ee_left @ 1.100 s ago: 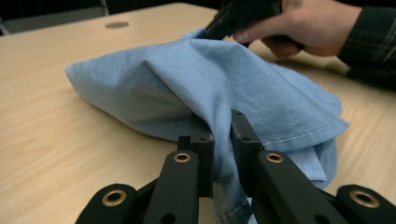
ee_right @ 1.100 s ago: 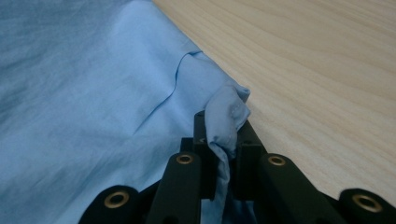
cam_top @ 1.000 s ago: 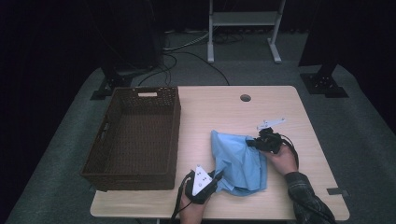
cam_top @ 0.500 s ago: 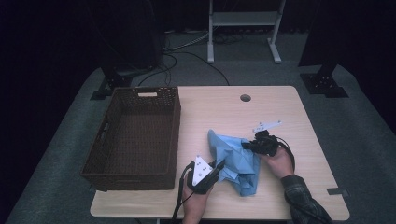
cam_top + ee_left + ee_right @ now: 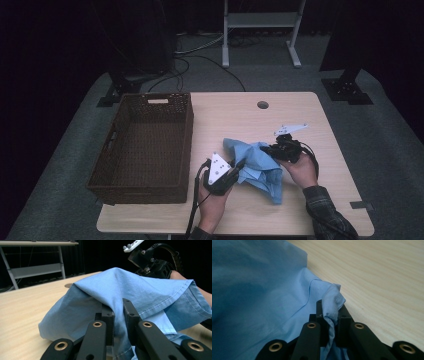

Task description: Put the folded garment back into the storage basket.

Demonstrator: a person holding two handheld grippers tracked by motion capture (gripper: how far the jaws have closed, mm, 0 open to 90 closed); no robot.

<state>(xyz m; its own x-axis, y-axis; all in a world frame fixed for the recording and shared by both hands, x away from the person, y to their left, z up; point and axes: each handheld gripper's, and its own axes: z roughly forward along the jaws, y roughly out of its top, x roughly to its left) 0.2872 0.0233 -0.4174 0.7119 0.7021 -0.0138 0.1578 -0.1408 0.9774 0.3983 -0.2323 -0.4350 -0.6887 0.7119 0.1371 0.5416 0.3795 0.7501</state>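
A light blue cloth [image 5: 257, 167] with stitched hems hangs bunched and creased between the left tool [image 5: 239, 166] and the right tool [image 5: 269, 150]. One fold of it is pinched between the jaws of the left tool [image 5: 118, 312]; from there the fabric [image 5: 130, 290] rises into a tent-like ridge that runs across toward the right tool. A twisted corner of the cloth [image 5: 262, 290] is clamped in the right tool [image 5: 331, 315]. Below both tools its lower part sags in loose folds down to the counter [image 5: 300, 215], trailing toward the person's side.
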